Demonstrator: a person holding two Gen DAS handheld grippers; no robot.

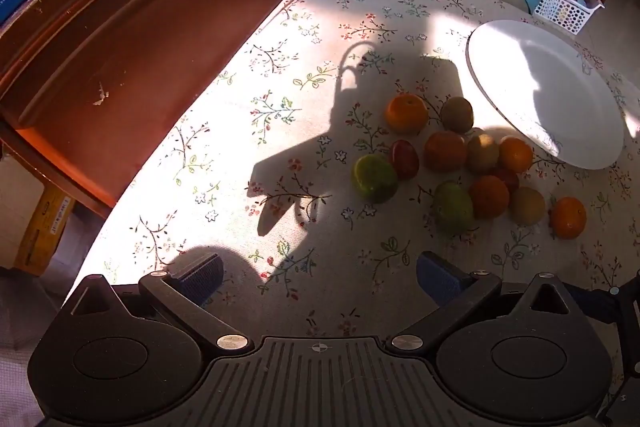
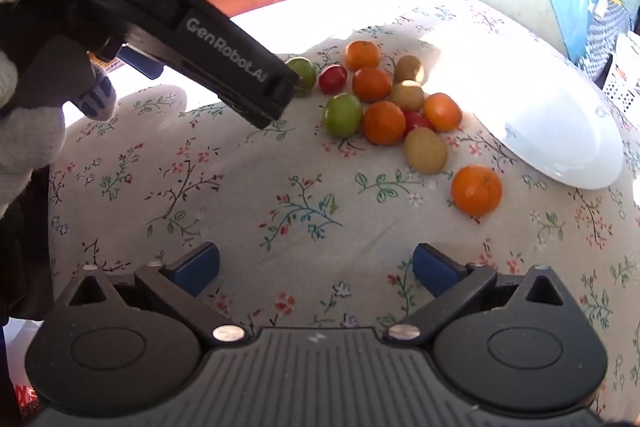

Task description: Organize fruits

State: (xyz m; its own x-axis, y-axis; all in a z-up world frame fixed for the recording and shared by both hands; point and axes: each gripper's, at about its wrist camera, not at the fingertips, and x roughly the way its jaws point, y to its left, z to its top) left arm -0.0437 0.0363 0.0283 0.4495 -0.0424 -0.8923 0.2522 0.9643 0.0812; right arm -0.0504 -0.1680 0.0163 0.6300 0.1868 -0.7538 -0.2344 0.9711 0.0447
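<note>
Two empty grippers, left gripper [image 1: 318, 277] and right gripper [image 2: 316, 267], hang wide open; the fruit pile [image 2: 384, 107] lies ahead-right beside the white plate [image 2: 560, 147], the right nearer its stray orange [image 2: 476, 190].

Harsh sun, hard shadows, plate [image 2: 560, 131] perhaps overexposed; edges warped.

Right gripper [image 2: 316, 267] is hovering over the floral-clothed desk [image 2: 240, 187], blue-padded fingers [image 2: 434, 269] standing wide apart, holding nothing. Fruit cluster [image 2: 380, 103] is lying ahead, touching the white plate [image 2: 560, 139] rim. A lone orange [image 2: 477, 190] is sitting apart. Left gripper [image 2: 224, 59] is reaching in, its tip overlapping a green fruit [image 2: 303, 75].
</note>
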